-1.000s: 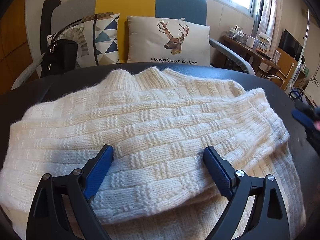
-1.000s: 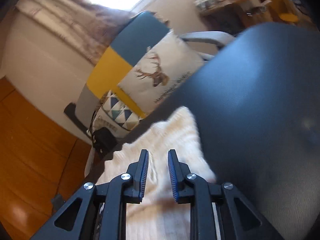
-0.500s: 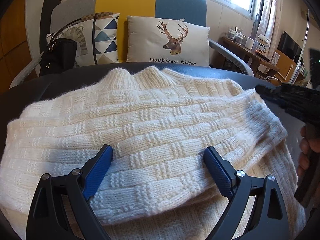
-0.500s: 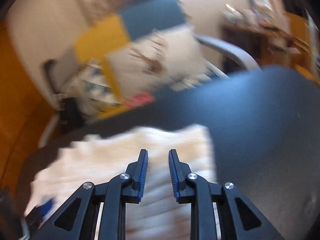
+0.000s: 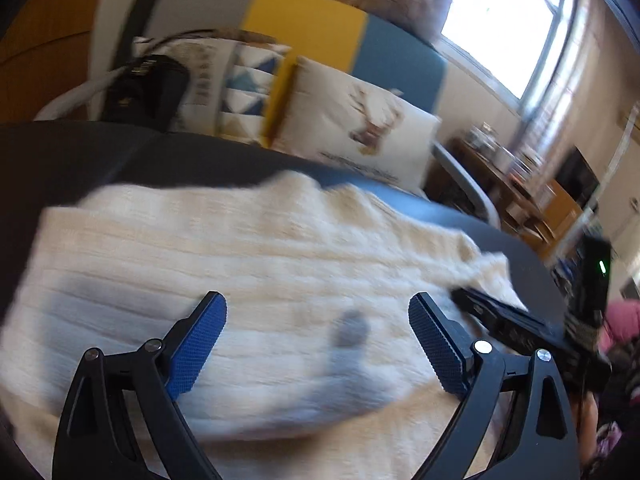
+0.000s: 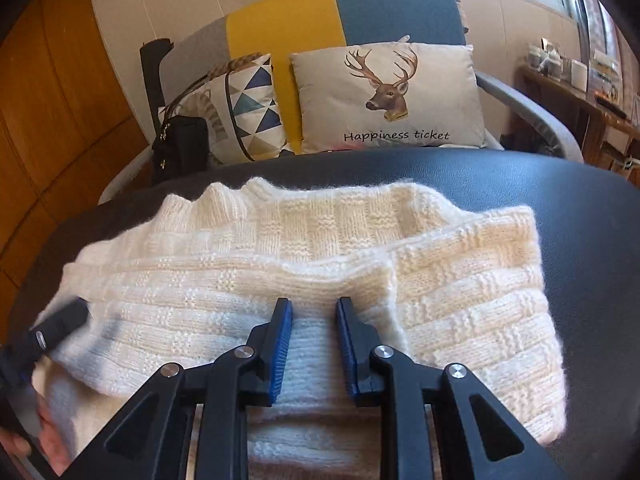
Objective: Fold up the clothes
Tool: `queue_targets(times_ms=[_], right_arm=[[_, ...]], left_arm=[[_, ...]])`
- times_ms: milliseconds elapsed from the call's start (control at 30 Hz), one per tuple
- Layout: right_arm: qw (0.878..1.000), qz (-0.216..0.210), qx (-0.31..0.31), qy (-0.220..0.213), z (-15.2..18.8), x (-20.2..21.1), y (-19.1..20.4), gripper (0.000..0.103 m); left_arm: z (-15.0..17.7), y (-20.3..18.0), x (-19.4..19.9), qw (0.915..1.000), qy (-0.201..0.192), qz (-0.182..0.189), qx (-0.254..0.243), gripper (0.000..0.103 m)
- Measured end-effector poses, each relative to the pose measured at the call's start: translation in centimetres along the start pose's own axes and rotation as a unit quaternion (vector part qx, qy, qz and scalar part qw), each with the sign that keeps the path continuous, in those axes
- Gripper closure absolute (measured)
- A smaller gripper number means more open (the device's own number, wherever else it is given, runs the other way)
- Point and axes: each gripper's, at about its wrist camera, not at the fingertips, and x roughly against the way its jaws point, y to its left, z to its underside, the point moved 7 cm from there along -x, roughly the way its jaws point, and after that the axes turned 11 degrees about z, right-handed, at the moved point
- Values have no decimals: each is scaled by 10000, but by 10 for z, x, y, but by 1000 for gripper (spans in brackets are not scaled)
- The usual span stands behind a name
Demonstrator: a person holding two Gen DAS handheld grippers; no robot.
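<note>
Dark table, blurred cream sweater; left tongs spread, right tongs narrowly parted, empty.

The knitted sweater lies folded on the table, its collar toward the far edge, with bare tabletop to its right. Behind the table stands an armchair; on its seat a deer cushion leans against the backrest, a triangle-patterned cushion to its left, and a handbag further left, in front of that cushion. To the right of the armchair a side table against the wall carries small items. The right gripper hangs above the sweater's near part, and the left gripper above its left half.
</note>
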Motion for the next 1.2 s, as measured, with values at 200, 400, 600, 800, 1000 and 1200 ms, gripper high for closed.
queue_targets(times_ms=[200,400,600,800,1000,1200], right_arm=[[9995,238,199,-48,-6,-2,12,81],[9988,343,327,103,-10,4,13,80],[9966,158,794,-160,1,30,48,77],[9953,396,886,21,11,6,46,76],[9969,337,691,-144,14,25,40,74],[9979,274,572,98,42,45,32,73]], left_arm=[[2,71,17,9975,137,-647,245,12],[10,60,23,9943,436,-903,-361,13],[16,65,29,9906,465,-1198,-474,12],[14,74,15,9877,682,-1348,-409,3],[19,68,50,9902,396,-1301,-303,3],[47,82,85,9881,394,-1489,-28,3]])
